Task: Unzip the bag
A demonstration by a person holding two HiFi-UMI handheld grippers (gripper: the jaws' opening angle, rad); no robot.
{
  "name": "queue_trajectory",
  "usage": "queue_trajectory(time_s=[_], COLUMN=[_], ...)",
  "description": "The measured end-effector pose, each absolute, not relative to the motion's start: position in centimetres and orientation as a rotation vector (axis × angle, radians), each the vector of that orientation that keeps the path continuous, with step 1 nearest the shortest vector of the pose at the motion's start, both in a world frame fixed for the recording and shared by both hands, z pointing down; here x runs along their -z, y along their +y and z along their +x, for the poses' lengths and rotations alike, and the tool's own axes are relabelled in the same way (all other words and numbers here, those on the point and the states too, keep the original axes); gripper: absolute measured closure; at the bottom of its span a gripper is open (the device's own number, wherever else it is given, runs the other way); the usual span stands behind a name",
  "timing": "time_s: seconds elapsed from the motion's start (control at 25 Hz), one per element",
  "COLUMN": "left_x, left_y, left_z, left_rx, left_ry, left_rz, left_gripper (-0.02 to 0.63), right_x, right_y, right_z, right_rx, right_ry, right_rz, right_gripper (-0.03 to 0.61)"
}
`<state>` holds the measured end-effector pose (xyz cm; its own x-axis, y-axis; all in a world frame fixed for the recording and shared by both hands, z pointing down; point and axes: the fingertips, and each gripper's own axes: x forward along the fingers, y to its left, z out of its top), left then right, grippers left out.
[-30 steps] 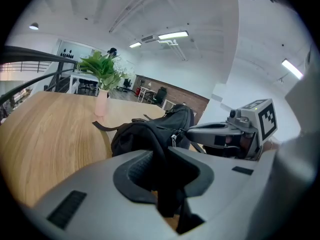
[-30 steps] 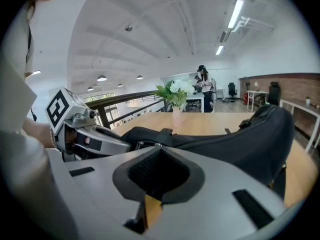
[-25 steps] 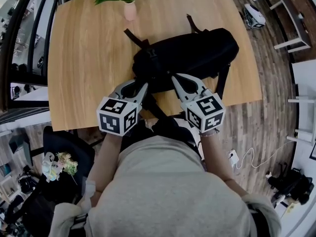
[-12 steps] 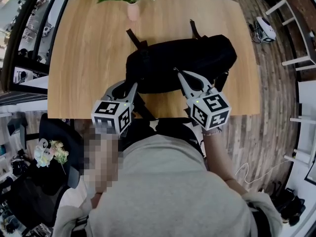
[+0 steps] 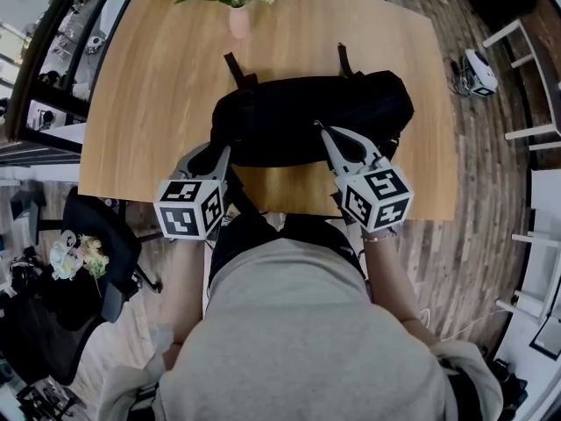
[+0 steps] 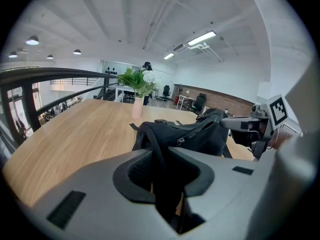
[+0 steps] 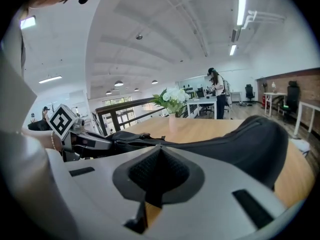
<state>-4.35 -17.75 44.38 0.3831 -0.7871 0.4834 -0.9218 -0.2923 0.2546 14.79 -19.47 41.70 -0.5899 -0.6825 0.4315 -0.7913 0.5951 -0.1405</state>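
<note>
Compared with a second ago, the right tongs (image 5: 323, 128) are sitting further right along the near edge of the black fabric backpack (image 5: 307, 117). The left tongs (image 5: 216, 153) are staying at its left end, having turned slightly.

The backpack is lying on its side across the near half of the light wooden table (image 5: 140, 95), straps trailing off both long edges. The left tongs are clamping a black webbing strap (image 6: 159, 159), which is running up between their jaws to the bag, seemingly anchoring it. The right tongs are closed tight, tips touching the bag's near seam. No view is showing whether a zip pull is pinched between them.

That sideways travel is suggesting a zip being drawn along, yet no opening is showing, so the unzipping is probably only starting.

Beyond the bag, a pink vase of white flowers and green leaves (image 5: 235, 7) is standing at the table's far edge.
</note>
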Motion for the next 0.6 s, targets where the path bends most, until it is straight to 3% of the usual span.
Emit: queue_trajectory(time_s=[0.6], left_x=[-44.55], left_y=[-17.67], left_z=[-4.33], left_rx=[-0.372], left_ry=[-1.639], left_rz=[2.065], left_gripper=[0.526], right_x=[-41.47], right_y=[-19.56], right_z=[15.87], right_rx=[-0.461], right_ry=[-2.56], right_rz=[1.074], right_gripper=[0.569])
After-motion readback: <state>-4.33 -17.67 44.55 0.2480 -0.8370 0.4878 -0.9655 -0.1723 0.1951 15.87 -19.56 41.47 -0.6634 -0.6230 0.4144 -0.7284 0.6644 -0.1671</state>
